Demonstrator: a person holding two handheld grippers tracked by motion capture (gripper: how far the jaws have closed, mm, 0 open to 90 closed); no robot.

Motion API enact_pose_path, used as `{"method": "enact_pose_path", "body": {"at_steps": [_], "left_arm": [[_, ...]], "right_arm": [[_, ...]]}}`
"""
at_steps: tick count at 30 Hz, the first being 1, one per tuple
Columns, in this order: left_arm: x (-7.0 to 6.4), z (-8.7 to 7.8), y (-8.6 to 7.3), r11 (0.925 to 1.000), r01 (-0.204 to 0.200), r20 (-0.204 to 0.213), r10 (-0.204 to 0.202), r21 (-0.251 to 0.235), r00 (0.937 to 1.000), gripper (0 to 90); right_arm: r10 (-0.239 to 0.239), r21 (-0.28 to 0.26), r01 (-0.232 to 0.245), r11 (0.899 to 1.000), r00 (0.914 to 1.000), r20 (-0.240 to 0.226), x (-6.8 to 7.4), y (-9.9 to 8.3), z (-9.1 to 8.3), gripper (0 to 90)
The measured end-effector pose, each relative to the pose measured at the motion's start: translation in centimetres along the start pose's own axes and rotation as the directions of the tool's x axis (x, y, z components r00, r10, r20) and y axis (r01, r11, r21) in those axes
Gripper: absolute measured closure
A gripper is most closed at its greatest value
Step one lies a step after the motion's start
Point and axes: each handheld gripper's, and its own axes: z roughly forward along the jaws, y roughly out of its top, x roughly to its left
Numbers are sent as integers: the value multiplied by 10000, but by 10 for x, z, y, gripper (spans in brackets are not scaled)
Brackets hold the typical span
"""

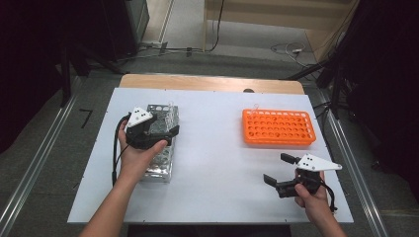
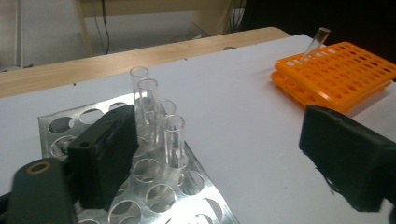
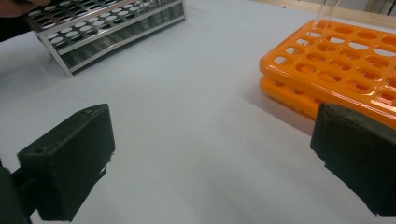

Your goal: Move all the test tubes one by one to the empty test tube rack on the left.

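Steel rack (image 1: 160, 143) stood left on the white bench (image 1: 217, 163); the left gripper (image 1: 165, 132) hovered over it, the right gripper (image 1: 279, 170) waited right of it, spread. Left gripper view: fingers (image 2: 105, 154) spread beside the clear tubes (image 2: 161, 126) in that rack, nothing pinched. Right gripper view: fingers (image 3: 70, 163) apart, the orange rack (image 3: 336, 70) opposite the steel one. Likely reaching; next, closing on one tube.

Bare forearms, no sleeves — each hand grips a black gripper, left (image 1: 157, 129) and right (image 1: 279, 170), with blocky jaws, a white three-cornered plate and a black cable.

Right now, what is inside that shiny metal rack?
Four clear glass tubes stand upright in the metal rack, beside the open left gripper. Other visible holes are empty; the jaw hides some.
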Motion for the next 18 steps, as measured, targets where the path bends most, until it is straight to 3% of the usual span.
{"method": "enact_pose_path", "body": {"at_steps": [5, 10, 18], "left_arm": [[-7, -12, -6, 9998, 90, 573, -81, -162, 9983, 17], [-14, -22, -12, 9997, 42, 1008, -15, -260, 9949, 0], [-26, -35, -19, 9986, 1, 1279, 67, -531, 9918, 0]], "right_arm": [[34, 42, -34, 10000, 10000, 34, 0, 1, 2, 0], [30, 8, -30, 10000, 10000, 27, -2, 4, 3, 0], [85, -10, -85, 10000, 9999, 72, -4, 9, 6, 0]]}}
